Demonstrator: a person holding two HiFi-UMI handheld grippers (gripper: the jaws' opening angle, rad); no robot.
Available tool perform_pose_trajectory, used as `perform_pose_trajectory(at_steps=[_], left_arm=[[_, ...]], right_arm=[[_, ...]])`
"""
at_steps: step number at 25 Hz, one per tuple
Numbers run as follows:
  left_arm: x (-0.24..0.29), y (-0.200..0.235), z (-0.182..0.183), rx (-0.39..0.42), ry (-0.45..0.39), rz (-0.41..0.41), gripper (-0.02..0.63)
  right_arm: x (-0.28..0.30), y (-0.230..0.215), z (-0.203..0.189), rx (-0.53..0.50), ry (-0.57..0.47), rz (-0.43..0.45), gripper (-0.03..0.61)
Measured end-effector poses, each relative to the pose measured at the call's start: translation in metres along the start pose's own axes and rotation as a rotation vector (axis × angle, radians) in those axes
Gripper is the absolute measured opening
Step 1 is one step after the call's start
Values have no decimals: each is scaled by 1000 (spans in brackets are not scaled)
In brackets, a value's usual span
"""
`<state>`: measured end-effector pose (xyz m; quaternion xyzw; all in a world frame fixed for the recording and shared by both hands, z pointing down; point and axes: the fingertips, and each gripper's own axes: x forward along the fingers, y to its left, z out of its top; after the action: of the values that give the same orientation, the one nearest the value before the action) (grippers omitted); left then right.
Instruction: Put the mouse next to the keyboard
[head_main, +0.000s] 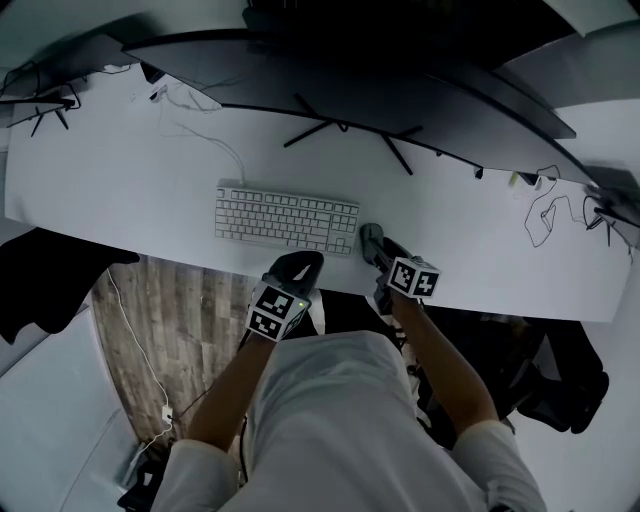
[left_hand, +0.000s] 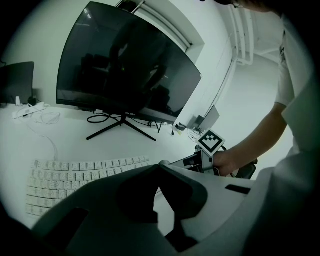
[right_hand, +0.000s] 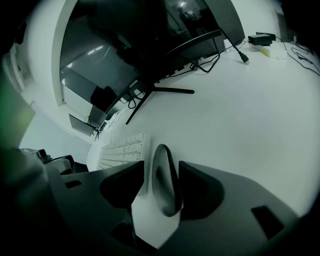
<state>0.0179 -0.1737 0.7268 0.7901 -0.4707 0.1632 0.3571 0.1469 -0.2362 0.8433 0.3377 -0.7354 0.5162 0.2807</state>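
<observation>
The dark mouse (head_main: 369, 234) (right_hand: 163, 182) lies on the white desk (head_main: 480, 235), just off the right end of the white keyboard (head_main: 285, 220) (right_hand: 125, 147). My right gripper (head_main: 375, 250) (right_hand: 161, 167) straddles the mouse with its jaws spread wide. A strip of desk shows between the left jaw and the mouse, and the right jaw sits close beside it. My left gripper (head_main: 303, 263) (left_hand: 160, 166) hovers at the desk's front edge below the keyboard (left_hand: 75, 175), its tips together with nothing between them.
A wide curved monitor (head_main: 350, 70) (left_hand: 125, 65) on a splayed stand spans the back of the desk. Loose cables (head_main: 545, 215) lie at the far right and a thin white cord (head_main: 200, 130) at the back left. The desk's front edge runs right under both grippers.
</observation>
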Motion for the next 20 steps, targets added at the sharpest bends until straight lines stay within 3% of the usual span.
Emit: perform_pose_trajectory(at_steps=[10,16,20], left_arm=[[1,-11,11,10,-13,23,17],[2,-21,20,39,-25,42,17],[3,-26,28,50,-46,61,17]], right_arm=[[-9,-6,7,-58,-8,4,209],[-22,3,21,-160,-35,39,207],[-33,13,33,-269,-62,56,173]])
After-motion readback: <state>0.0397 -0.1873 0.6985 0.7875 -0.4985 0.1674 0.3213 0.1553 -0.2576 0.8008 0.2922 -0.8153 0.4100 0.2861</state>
